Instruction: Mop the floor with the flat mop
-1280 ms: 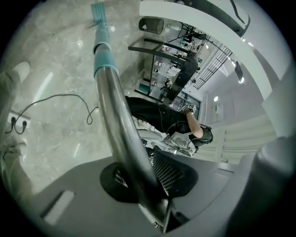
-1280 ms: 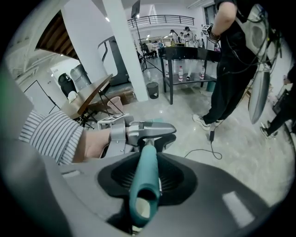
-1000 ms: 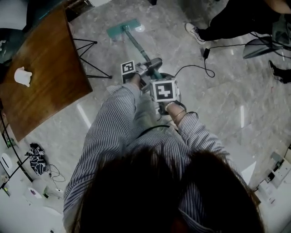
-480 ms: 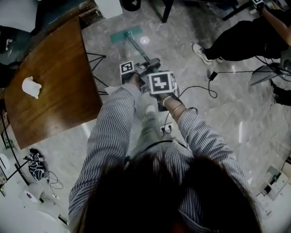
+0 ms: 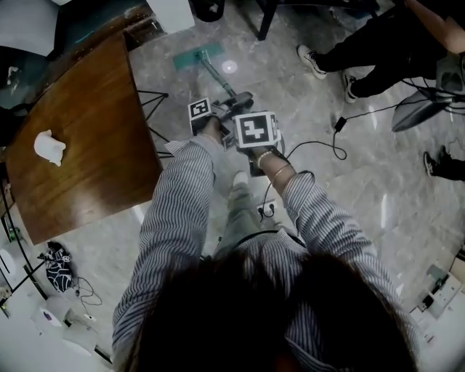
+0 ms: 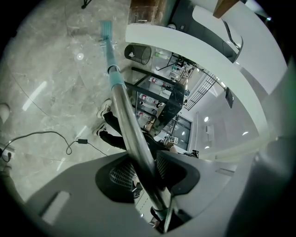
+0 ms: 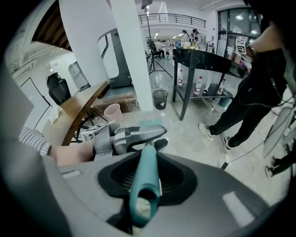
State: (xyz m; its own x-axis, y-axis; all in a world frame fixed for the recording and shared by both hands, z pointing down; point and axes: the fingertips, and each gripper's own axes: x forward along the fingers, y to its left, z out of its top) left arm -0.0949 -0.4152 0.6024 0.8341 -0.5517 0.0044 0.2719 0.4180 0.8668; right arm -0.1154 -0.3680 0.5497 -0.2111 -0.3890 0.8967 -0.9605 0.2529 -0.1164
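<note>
The flat mop has a teal head (image 5: 197, 55) lying on the grey marble floor ahead of me, with its pole (image 5: 218, 78) sloping back to my hands. My left gripper (image 5: 234, 103) is shut across the metal pole (image 6: 125, 115), which runs up between its pads toward the mop head (image 6: 106, 30). Just behind it, my right gripper (image 5: 254, 134) points steeply down and is shut on the teal handle end (image 7: 148, 162). In the right gripper view, the left gripper (image 7: 132, 135) shows just ahead on the pole.
A wooden table (image 5: 80, 160) with a white crumpled tissue (image 5: 49, 147) stands close on the left, black tripod legs (image 5: 151, 98) beside it. Another person's legs and shoes (image 5: 314, 58) are at the upper right. A cable (image 5: 320, 142) trails across the floor, and a bin (image 5: 209, 9) is beyond the mop.
I have moved along the table with both grippers still on the mop, and the mop head has slid over the floor. The other person's feet have shifted.
</note>
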